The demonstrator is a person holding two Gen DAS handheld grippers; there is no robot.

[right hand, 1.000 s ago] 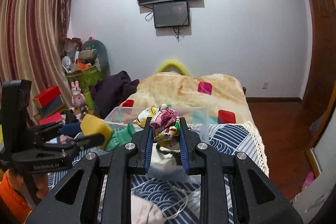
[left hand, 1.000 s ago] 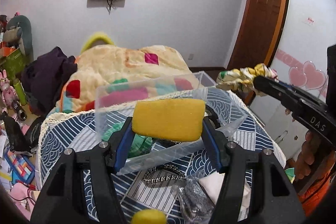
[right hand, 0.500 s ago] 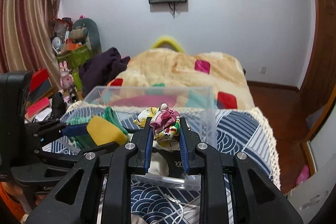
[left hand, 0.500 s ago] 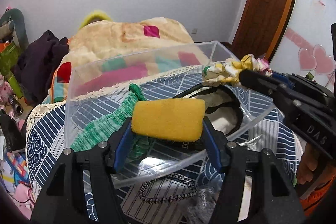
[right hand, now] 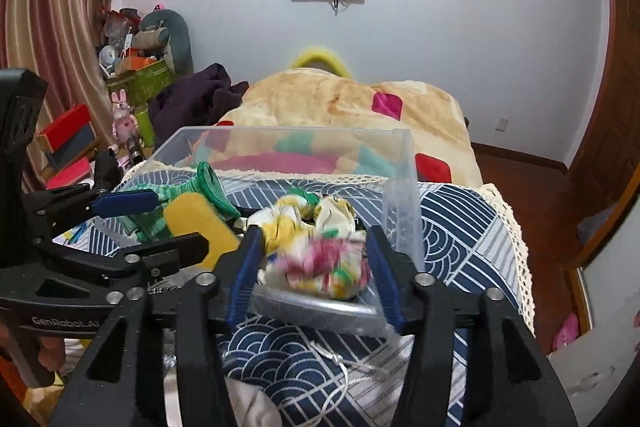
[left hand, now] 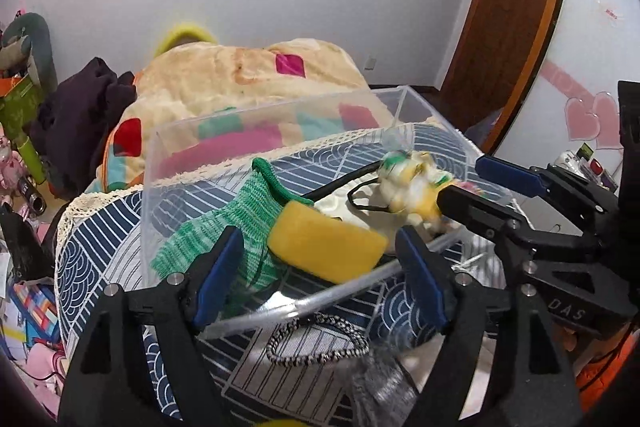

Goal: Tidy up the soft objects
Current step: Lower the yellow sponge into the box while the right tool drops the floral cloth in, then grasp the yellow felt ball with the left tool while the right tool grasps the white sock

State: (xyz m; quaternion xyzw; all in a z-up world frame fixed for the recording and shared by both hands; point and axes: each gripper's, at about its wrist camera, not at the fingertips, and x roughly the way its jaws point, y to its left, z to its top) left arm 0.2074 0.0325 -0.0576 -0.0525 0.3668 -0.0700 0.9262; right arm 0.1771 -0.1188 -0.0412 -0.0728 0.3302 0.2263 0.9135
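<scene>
A clear plastic bin (left hand: 188, 131) (right hand: 400, 163) stands on the blue patterned cloth. My left gripper (left hand: 320, 263) is open over its near rim; the yellow sponge (left hand: 326, 247) (right hand: 200, 227) lies tilted between the spread fingers, free, partly on a green knitted sock (left hand: 224, 227) (right hand: 208, 187). My right gripper (right hand: 312, 267) (left hand: 472, 187) is open too; the blurred floral fabric scrunchie (right hand: 316, 251) (left hand: 408, 187) sits loose between its fingers inside the bin. A white pouch with a black cord (left hand: 360, 199) lies in the bin under them.
A black-and-white braided band (left hand: 320, 343) and a crumpled clear wrapper (left hand: 380, 387) lie on the cloth in front of the bin. A bed with a cream quilt (right hand: 340, 107) is behind. Clutter and toys (right hand: 132, 67) stand at the left; a wooden door (left hand: 512, 7) at the right.
Both grippers moved lower over the bin and opened. The sponge and the scrunchie, held half a second ago, have been let go and drop into the bin.
</scene>
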